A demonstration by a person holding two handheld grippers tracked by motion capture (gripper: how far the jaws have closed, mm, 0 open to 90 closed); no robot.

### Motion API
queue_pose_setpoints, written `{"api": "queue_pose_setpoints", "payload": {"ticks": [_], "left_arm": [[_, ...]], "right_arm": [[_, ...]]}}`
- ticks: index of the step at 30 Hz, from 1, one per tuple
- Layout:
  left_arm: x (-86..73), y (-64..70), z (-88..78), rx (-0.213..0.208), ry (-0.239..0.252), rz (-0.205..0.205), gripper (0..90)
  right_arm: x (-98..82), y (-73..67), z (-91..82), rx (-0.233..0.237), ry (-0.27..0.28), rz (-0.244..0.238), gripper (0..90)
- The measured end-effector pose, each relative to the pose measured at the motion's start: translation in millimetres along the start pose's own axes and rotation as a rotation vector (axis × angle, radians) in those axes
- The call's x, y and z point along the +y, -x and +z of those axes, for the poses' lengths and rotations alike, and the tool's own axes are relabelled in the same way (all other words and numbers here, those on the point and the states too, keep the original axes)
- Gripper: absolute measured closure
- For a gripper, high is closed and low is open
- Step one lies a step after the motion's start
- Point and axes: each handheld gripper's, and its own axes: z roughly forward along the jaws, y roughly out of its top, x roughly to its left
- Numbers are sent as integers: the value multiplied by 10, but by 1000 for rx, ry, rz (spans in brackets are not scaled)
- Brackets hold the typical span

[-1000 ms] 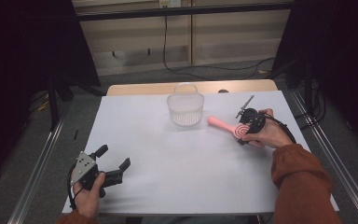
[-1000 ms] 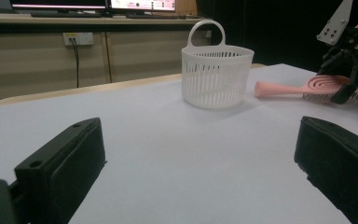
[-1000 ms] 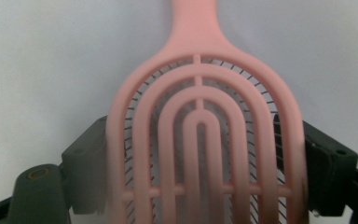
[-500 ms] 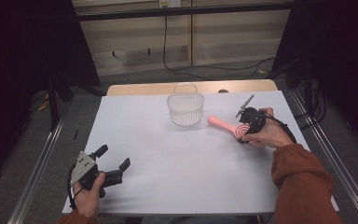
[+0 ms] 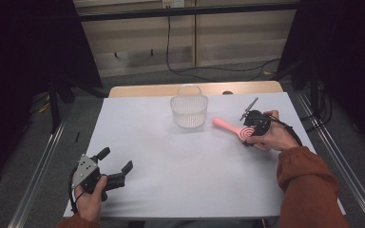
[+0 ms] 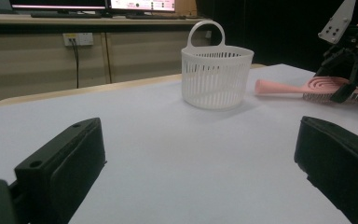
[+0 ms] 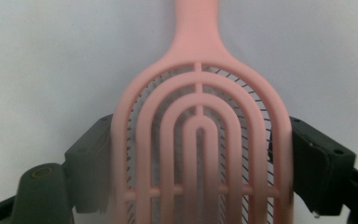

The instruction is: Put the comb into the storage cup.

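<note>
Both black jaws of the right gripper stand on either side of the pink hairbrush, one against each edge of its vented head; they have just been closing in on it a little, and in the right gripper view the pads look pressed to the rim, so it seems a grip on the brush head. That brush lies on the white table at its right side, its handle pointing toward the white basket. Over at the near left corner the left gripper rests on the table with its jaws spread wide and nothing between them.

Standing just beside the tip of the brush handle, the slatted basket is upright, its loop handle raised, and it appears not quite to touch the brush. Between the left gripper and the basket the tabletop is bare.

From the left gripper view the right gripper covers part of the brush head. Bristles show only as thin dark lines under the pink ribs. The person's sleeve is cut off at the bottom edge.
</note>
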Motion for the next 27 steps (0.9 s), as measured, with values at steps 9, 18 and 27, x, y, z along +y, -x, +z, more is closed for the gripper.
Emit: {"api": "queue_pose_setpoints", "payload": {"ticks": [9, 18, 27], "left_arm": [[-2, 1, 3, 0, 0, -1, 19], [-1, 0, 4, 0, -1, -1, 19], [2, -4, -7, 1, -2, 1, 19]], "right_arm": [[-27, 9, -60, 3, 38, 1, 194], [-53, 1, -150, -2, 59, 20, 194], [-79, -39, -259, -2, 85, 26, 194]]}}
